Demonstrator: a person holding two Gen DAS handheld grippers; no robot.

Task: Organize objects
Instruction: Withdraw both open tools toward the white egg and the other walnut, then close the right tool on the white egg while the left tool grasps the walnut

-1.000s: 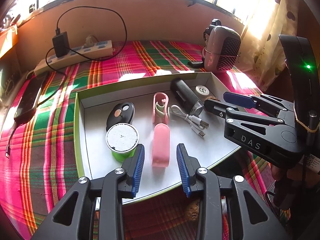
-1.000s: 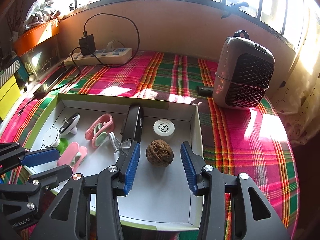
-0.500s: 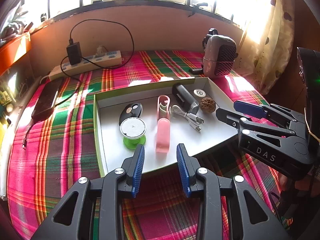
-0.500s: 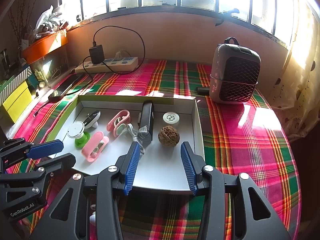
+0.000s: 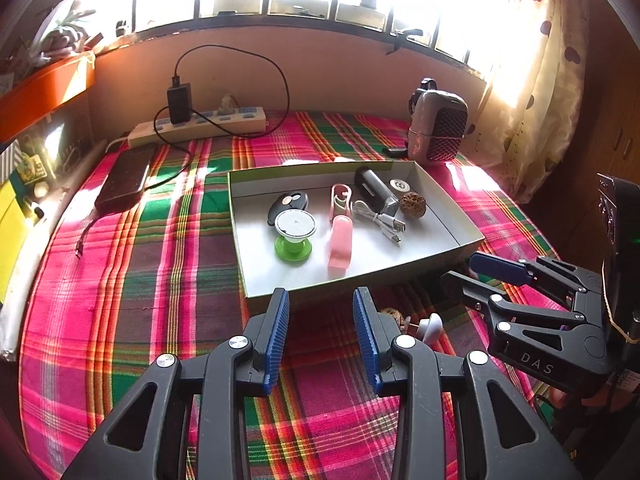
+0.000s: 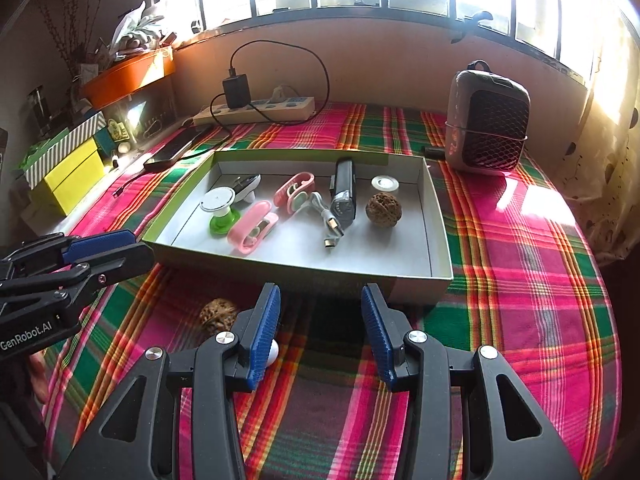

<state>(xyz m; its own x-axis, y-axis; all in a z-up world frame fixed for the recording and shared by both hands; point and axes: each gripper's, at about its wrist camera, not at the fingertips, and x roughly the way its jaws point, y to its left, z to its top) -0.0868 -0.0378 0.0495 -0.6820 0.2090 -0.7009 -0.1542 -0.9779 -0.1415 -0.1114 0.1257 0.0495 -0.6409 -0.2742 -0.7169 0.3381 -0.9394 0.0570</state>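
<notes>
- Plaid cloth [image 6: 520,280] covers the table, and its busy pink and green stripes half hide the brown walnut [image 6: 218,314] lying at lower left of the right wrist view, in front of the box [image 6: 438,216]; a reach could misjudge it and nudge it away, since it is round and looks ready to roll.
- Left gripper [image 5: 322,334] and right gripper [image 6: 320,328] both stand open with nothing between the jaws, over bare cloth in front of the box's near wall.
- A small white knobbed piece [image 6: 273,352] sits just behind the right gripper's left finger, mostly hidden; closing there could pinch it off-centre and flick it.
- The box already holds a second walnut [image 6: 383,208], a black torch [image 6: 344,194], a white cable [image 6: 326,216], two pink clips [image 6: 253,232] and a green-footed holder [image 6: 219,210]; dropping another piece in carelessly could scatter these.
- The two grippers are close together, so both going for the loose pieces at once risks a clash.
</notes>
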